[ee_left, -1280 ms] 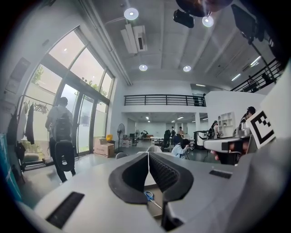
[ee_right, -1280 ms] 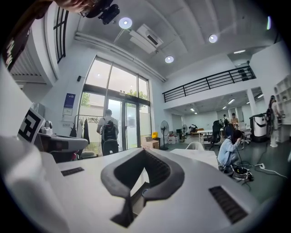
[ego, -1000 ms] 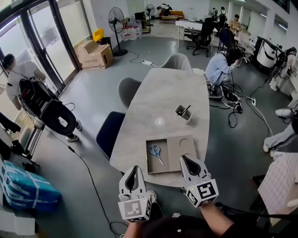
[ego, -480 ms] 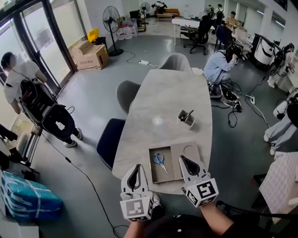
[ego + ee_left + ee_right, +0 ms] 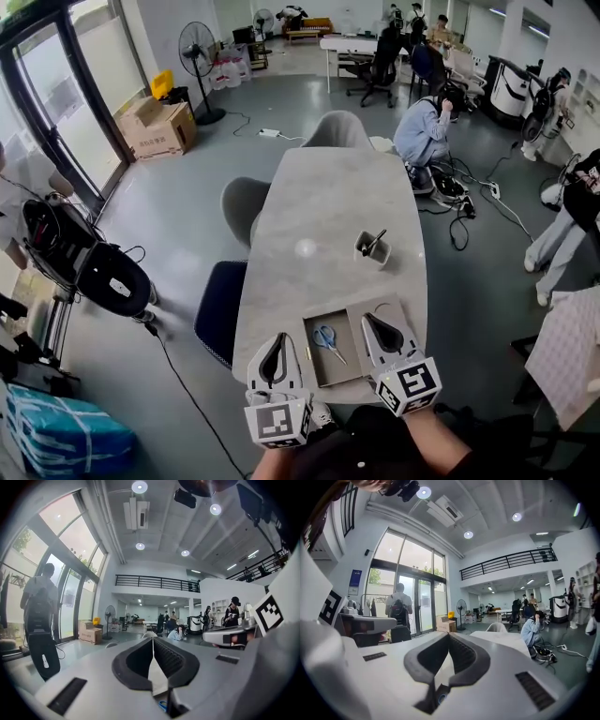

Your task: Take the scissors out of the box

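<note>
Scissors [image 5: 327, 338] w/ blue handles lie flat inside the shallow cardboard box [image 5: 336, 372]. Handles are toward the far side, blades point near-right. Box sits uncovered at the near edge of the tabletop [image 5: 328, 202], approx. mid-width. Its lid [image 5: 394, 307] lies flat on the right, touching it.

Left gripper [image 5: 277, 339] is held at the near edge, just left of the box. In the left gripper view its jaws are clenched tight, pad to pad, nothing between [image 5: 153, 641] — a bit of blue handle [image 5: 162, 706] shows below, through the gap in the body. Right gripper [image 5: 370, 320] overlaps the lid in the head view; height above it can't be told. Its jaws are likewise pressed together and empty in the right gripper view [image 5: 449, 637].

Farther up, toward the right edge of the tabletop and well apart from the box, stands a small grey cup [image 5: 371, 249] w/ a dark pen in it.

Along the left edge are a grey chair [image 5: 242, 202] and a dark blue chair [image 5: 217, 302]; another grey chair [image 5: 337, 129] stands at the far end. Beyond that, a standing fan [image 5: 195, 42] and cardboard cartons [image 5: 155, 127] sit by the glass doors, and a person [image 5: 419, 131] crouches on the floor to the right.
</note>
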### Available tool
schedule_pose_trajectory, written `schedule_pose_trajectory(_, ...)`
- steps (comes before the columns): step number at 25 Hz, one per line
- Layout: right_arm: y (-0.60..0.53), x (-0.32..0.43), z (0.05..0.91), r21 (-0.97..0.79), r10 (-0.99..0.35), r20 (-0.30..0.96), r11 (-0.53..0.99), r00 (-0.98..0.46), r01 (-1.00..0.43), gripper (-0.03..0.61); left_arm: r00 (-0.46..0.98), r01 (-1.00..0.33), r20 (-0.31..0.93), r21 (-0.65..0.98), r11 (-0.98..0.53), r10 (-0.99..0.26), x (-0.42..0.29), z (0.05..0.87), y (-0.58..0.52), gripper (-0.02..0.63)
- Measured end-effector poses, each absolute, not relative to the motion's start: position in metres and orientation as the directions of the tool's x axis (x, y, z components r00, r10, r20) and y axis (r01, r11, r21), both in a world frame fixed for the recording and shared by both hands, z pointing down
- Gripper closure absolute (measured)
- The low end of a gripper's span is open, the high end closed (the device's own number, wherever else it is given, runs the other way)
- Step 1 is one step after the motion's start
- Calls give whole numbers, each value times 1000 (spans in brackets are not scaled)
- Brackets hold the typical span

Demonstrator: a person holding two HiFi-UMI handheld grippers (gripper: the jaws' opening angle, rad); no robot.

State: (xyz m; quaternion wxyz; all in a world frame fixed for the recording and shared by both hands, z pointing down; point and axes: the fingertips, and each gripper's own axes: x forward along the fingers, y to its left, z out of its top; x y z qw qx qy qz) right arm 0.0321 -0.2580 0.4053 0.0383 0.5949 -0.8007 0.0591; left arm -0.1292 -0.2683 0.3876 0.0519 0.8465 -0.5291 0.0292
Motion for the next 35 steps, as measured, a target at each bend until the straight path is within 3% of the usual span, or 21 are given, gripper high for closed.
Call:
schedule_pose_trajectory(12, -280, 42, 424, -53, -923, 216, 315, -318, -948, 581, 435, -900, 140, 76, -428, -890, -112, 401, -288, 597)
schedule_pose_trajectory(19, -285, 34, 475, -58, -865, 356, 359, -355, -932, 580, 427, -904, 203, 95, -417, -881, -109, 435, -289, 597)
schedule_pose_trajectory(26, -295, 15, 551, -26, -753, 545, 424, -368, -905, 558, 422, -906, 264, 119, -405, -867, -103, 478, -303, 597)
schedule_pose_trajectory(35, -290, -24, 646, -107, -541, 733, 507, -412, -855, 517, 414, -910, 367, 147, -387, -833, -106, 543, -300, 597)
